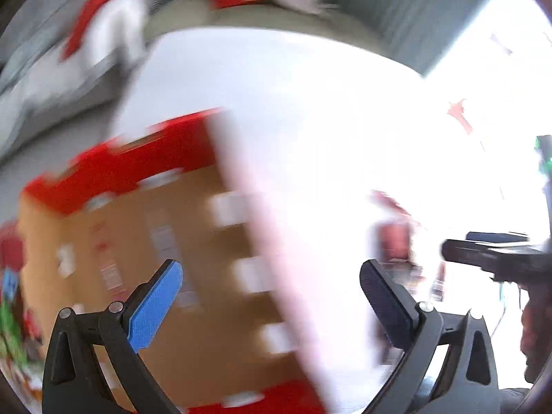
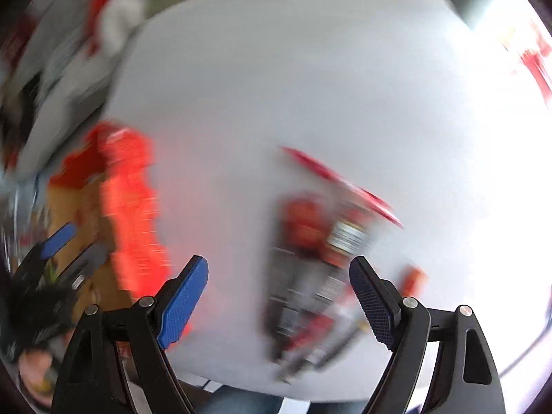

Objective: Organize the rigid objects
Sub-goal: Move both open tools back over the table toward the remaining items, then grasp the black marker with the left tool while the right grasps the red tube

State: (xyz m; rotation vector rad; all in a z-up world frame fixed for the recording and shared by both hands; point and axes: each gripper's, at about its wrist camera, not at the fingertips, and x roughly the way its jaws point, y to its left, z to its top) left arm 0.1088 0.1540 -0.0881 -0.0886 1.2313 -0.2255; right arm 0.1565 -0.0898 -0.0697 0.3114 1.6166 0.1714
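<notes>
White desk (image 2: 310,69) fills both blurred views. We hold our left gripper (image 1: 272,296), jaws spread wide and empty, above a brown cardboard box with red edging (image 1: 165,241) at the desk's left side. Our right gripper (image 2: 279,293), jaws likewise apart, hovers over red-and-grey packaged items (image 2: 317,262) lying mid-desk.

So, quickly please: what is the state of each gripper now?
Left gripper: open, holding nothing.
Right gripper: open, holding nothing.
</notes>
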